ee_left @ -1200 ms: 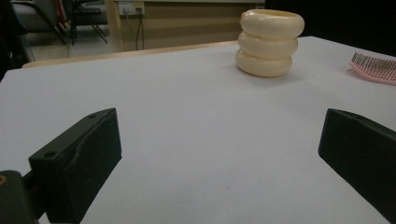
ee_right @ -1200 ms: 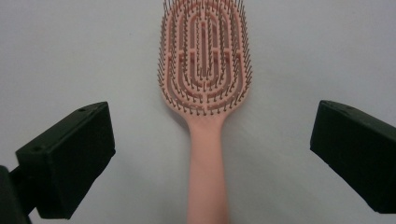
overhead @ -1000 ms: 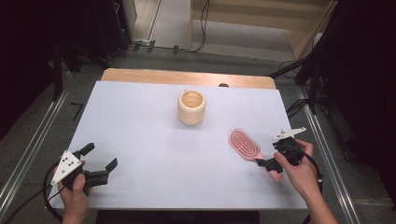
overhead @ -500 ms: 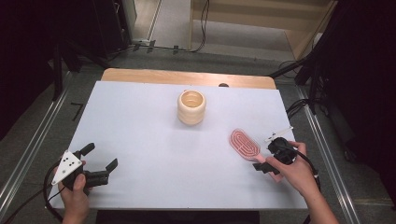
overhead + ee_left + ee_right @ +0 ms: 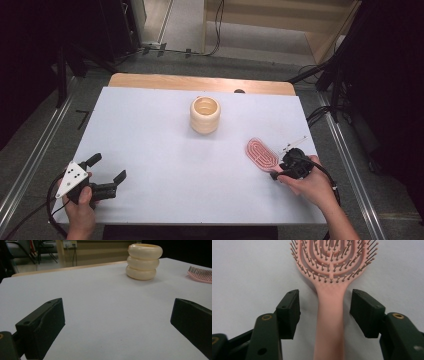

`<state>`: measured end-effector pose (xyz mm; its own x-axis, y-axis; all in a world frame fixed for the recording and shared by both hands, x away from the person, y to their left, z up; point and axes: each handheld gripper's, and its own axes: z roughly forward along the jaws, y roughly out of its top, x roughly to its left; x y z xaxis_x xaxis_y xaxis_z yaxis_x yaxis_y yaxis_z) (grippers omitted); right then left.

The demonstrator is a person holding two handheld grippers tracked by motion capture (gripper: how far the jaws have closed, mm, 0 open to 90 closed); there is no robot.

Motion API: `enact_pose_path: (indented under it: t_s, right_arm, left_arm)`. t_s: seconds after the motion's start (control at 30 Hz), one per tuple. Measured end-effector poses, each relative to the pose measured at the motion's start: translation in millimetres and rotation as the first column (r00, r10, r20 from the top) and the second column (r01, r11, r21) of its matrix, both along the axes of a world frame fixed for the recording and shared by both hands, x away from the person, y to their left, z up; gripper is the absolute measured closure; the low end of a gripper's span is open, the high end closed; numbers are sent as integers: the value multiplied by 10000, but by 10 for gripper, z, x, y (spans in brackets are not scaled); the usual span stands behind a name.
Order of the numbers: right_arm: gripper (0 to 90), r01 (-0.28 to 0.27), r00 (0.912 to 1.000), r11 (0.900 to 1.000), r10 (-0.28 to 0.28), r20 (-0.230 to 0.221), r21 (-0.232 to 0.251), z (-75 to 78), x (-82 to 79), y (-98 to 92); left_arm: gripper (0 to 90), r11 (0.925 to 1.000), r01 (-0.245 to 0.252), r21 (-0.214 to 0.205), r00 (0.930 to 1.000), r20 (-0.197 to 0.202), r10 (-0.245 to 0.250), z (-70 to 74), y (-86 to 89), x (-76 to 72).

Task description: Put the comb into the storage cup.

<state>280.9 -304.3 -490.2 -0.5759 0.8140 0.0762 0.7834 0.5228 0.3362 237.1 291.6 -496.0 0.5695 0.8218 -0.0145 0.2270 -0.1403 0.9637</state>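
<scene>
Pink hairbrush lying flat, bristles up, right side of white table. Right gripper straddling handle, jaws just been closing in, small gaps both sides, not pinching yet. Cream ringed cup mid-table, well apart. Left gripper parked wide open, near-left corner.

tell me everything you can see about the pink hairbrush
The pink hairbrush looks like plastic: an oval, vented head of looping ribs with thin, pale-tipped bristles pointing up, and a plain straight handle. It lies flat on the white table, right of the cream ringed holder. Its handle runs between the jaws of the right gripper, which have just been closing; gaps remain on both sides, so nothing grips it yet.
</scene>
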Motion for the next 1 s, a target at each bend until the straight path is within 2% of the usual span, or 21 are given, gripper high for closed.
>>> enact_pose_path:
  t_s: [0.13,0.17,0.2,0.23,0.27,0.33,0.43,0.57,0.6,0.77,0.87,0.9,1.0]
  right_arm:
    - [457,207,9998,9998,-207,61,-27,2,9,13]
    - [498,250,9996,9996,-248,142,-143,-1,17,22]
    - [498,250,9996,9996,-248,142,-143,-1,17,22]
    - [552,385,9991,9988,-379,201,-295,1,19,27]
    - [552,485,9987,9983,-479,198,-315,0,18,34]
    - [633,438,9987,9982,-427,275,-418,-1,15,38]
    - [658,500,9984,9979,-488,269,-422,-2,25,32]
    - [671,480,9985,9984,-471,265,-315,-2,31,11]
    - [673,419,9989,9991,-416,232,-102,-2,34,-20]
    - [674,403,9988,9991,-406,288,126,-1,29,-45]
    - [675,376,9982,9990,-387,448,242,12,22,-42]
    - [675,386,9978,9984,-407,514,423,34,20,-42]
    - [675,376,9971,9983,-403,643,438,56,16,-36]
  left_arm:
    - [0,10000,-1,12,10000,5,1,-2,-3,1]
    - [0,10000,-1,26,10000,0,1,-2,-5,0]
    - [0,10000,-1,26,10000,0,1,-2,-5,0]
    - [0,10000,9,39,10000,8,-9,-2,-7,0]
    - [0,10000,9,39,10000,8,-9,-2,-7,0]
    - [0,10000,14,89,10000,-2,-14,-1,-8,1]
    - [0,10000,3,95,10000,-4,-3,-2,-13,1]
    - [0,10000,-3,95,10000,1,3,0,-13,-2]
    - [0,10000,-4,71,10000,22,4,1,-7,1]
    - [0,9999,-44,98,10000,31,43,9,-4,1]
    - [0,9998,-57,191,10000,45,56,17,-11,-3]
    - [0,9996,-95,258,10000,28,94,24,-12,-7]
    - [0,9994,-120,314,9999,94,117,47,-11,-19]
